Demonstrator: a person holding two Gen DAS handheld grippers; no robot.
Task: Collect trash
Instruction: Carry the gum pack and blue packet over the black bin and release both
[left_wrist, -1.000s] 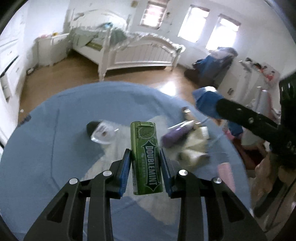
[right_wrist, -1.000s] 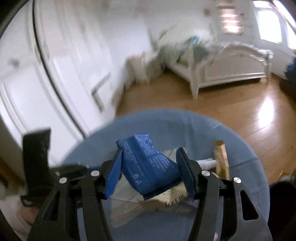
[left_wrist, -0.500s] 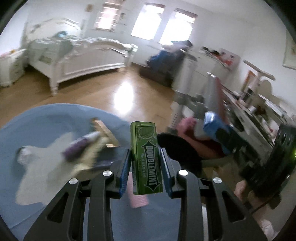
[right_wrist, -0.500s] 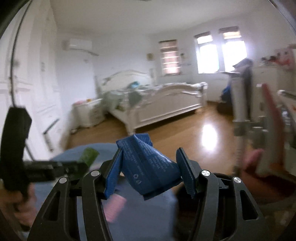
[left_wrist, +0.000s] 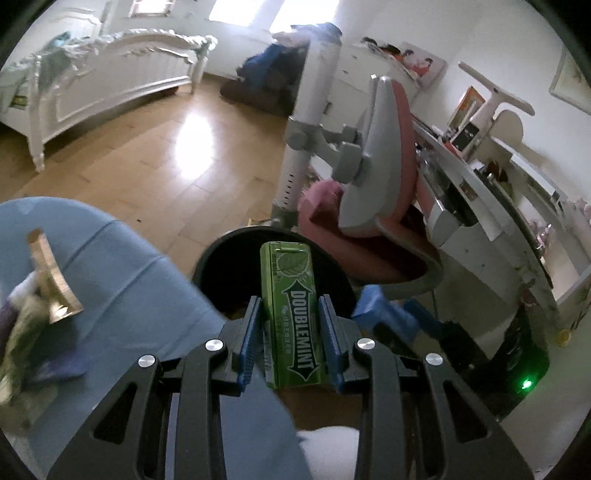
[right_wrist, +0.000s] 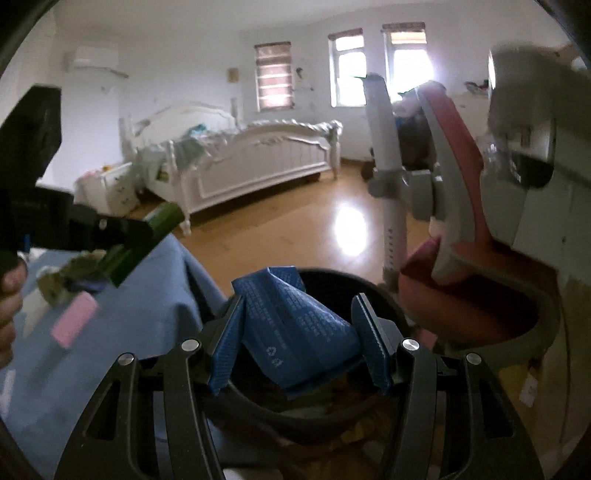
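Note:
My left gripper (left_wrist: 290, 332) is shut on a green Doublemint gum pack (left_wrist: 291, 314), held upright over the near rim of a round black trash bin (left_wrist: 218, 258). My right gripper (right_wrist: 299, 339) is shut on a crumpled blue wrapper (right_wrist: 295, 325) and holds it above the same bin (right_wrist: 369, 288), which has trash inside. The right gripper with its blue wrapper also shows in the left wrist view (left_wrist: 384, 314), right of the bin. The left gripper and gum pack show in the right wrist view (right_wrist: 144, 236), over the table.
A blue-clothed table (left_wrist: 122, 280) lies left of the bin with a gold wrapper (left_wrist: 51, 284), a pink piece (right_wrist: 74, 319) and other scraps on it. A pink-and-grey chair (left_wrist: 373, 177) and a white desk (left_wrist: 498, 206) stand right of the bin. A white bed (right_wrist: 258, 158) stands across the wooden floor.
Both grippers have swung right from the table to the black bin, each still holding its item. The right gripper has come down over the bin's opening.

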